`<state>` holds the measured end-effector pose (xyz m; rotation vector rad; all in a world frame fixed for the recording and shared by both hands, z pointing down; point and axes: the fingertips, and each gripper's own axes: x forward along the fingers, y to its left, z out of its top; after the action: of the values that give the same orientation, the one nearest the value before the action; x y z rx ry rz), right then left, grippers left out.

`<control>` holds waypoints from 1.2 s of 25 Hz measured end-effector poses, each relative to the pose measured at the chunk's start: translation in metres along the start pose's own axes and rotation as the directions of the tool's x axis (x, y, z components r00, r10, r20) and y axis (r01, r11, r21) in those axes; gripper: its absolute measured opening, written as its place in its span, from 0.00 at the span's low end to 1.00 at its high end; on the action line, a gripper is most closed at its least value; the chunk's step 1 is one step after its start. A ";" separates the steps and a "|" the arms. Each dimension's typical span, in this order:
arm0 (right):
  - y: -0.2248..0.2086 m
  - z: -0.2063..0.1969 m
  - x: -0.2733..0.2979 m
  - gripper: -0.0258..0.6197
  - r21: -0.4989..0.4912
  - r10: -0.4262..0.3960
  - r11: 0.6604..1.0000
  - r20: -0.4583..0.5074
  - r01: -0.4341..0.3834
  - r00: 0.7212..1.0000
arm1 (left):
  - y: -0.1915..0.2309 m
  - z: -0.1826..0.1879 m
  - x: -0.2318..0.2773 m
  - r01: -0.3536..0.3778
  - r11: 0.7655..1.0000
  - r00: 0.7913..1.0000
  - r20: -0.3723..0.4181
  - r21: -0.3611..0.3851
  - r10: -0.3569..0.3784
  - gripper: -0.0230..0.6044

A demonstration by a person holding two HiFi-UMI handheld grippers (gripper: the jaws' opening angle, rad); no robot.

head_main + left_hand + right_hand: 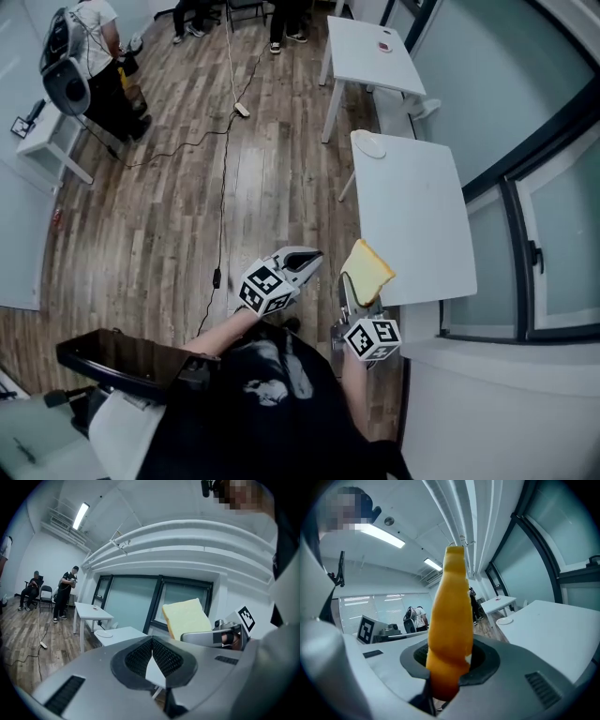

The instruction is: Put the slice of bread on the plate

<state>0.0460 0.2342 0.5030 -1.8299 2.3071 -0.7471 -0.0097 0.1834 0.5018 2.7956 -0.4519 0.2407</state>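
A slice of bread [367, 270] with a yellow-brown crust stands upright in my right gripper [352, 292], whose jaws are shut on its lower edge. It hangs just off the near edge of a white table [412, 216]. In the right gripper view the slice [449, 630] shows edge-on between the jaws. A small white plate [368, 144] lies at the table's far end, well beyond both grippers; it also shows as the plate [505, 620] ahead. My left gripper [307, 261] is beside the right one, over the floor, shut and holding nothing. In the left gripper view the bread [187, 618] is to the right.
A second white table [370, 52] stands farther off with a small object on it. A cable [223, 169] runs along the wooden floor. Glass walls [553, 206] line the right side. People stand and sit at the far end of the room [63, 592].
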 end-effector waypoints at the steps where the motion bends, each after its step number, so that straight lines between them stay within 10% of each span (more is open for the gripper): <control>1: -0.004 -0.001 0.006 0.20 0.011 -0.001 1.000 -0.004 0.001 1.000 | 0.007 -0.002 0.006 0.001 1.000 1.000 -0.012 -0.010 -0.001 0.05; 30: -0.182 0.092 0.288 0.20 -0.043 -0.024 0.999 -0.167 0.017 0.986 | 0.263 0.053 0.216 0.023 0.996 0.993 -0.115 -0.081 -0.032 0.05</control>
<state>0.1640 -0.0930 0.5647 -1.8783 2.4257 -0.8956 0.1122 -0.1326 0.5663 2.6911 -0.3865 0.3697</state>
